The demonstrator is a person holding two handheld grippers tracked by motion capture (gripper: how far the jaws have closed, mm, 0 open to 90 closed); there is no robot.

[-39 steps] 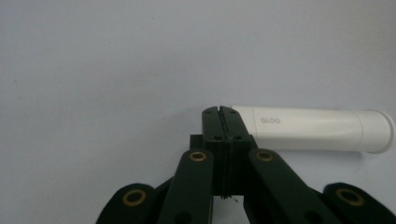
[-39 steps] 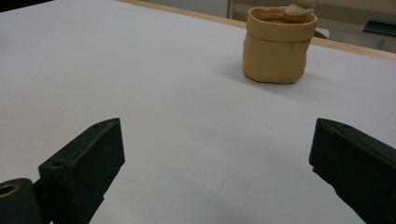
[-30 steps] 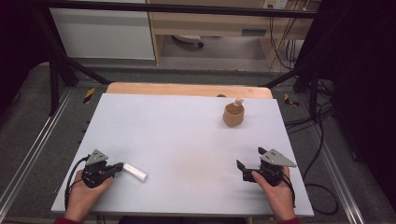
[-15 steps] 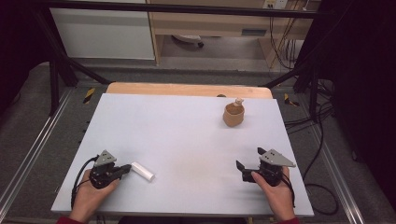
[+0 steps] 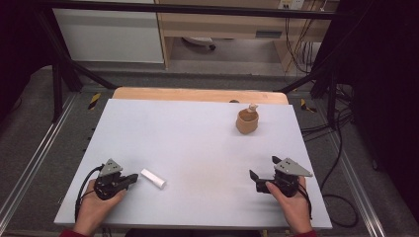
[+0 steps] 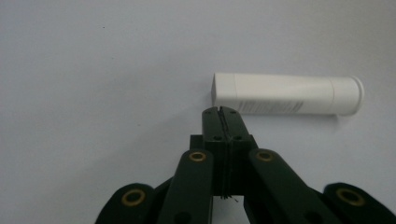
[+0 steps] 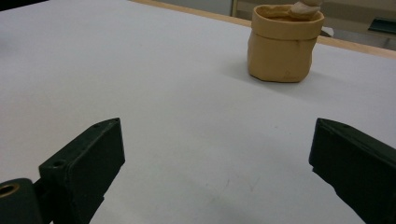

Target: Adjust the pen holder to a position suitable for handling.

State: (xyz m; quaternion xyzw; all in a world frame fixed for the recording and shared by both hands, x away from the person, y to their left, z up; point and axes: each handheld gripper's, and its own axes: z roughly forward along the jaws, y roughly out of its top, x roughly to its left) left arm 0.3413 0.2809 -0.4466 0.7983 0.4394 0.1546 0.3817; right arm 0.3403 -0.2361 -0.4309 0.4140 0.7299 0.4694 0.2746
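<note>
White smooth cylindrical tube (image 6: 286, 94) lying flat on matte desk (image 5: 197, 143); left hand-held gripper (image 6: 223, 112) jaws together beside it; right hand-held gripper (image 7: 215, 154) jaws apart.

We cannot read the print on the white tube (image 6: 287, 94). The pale item inside the tan pouch (image 7: 283, 43) is cut off by the frame's top edge.

A pale grey table (image 5: 197, 143) carries a white tube (image 5: 153, 178) lying flat near its front left corner, angled across the surface. Just beside the tube's left end, the left gripper (image 5: 129, 179) rests in a hand (image 5: 94, 210) at the front edge. The right gripper (image 5: 256, 178), held by the other hand (image 5: 291, 205), sits near the front right corner. A small tan pot (image 5: 246, 121) stands upright toward the back right, well apart from both grippers.
</note>
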